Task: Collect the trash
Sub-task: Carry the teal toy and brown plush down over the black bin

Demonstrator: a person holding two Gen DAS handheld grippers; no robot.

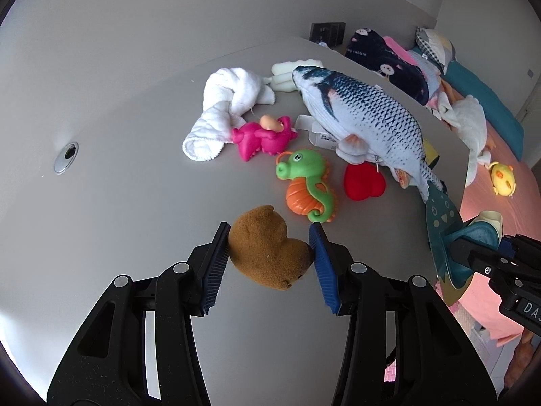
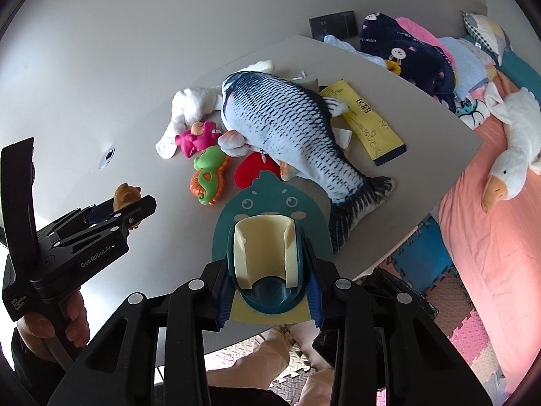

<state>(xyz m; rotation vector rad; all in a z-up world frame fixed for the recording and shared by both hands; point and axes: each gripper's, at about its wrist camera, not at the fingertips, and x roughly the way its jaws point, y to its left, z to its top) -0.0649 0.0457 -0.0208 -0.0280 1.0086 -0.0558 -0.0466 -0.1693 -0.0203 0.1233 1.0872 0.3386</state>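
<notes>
Brown fuzzy plush bear (image 1: 267, 248) sits clamped between the left gripper's (image 1: 268, 253) blue pads. Right gripper (image 2: 268, 282) grasps a teal dinosaur-faced plastic holder (image 2: 270, 237) above the grey table (image 1: 135, 186).

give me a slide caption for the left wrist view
Left gripper clamps a brown bear toy above the grey table, toys beyond.

brown bear toy (image 1: 267, 248), green-orange seahorse (image 1: 309, 186), red heart (image 1: 363, 182) — blue-scaled plush fish (image 1: 365, 115).

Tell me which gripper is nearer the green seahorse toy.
Left. The left gripper, shut on the brown plush bear, sits just in front of the green seahorse toy. The right gripper, holding the teal dustpan, is farther off to its right.
</notes>
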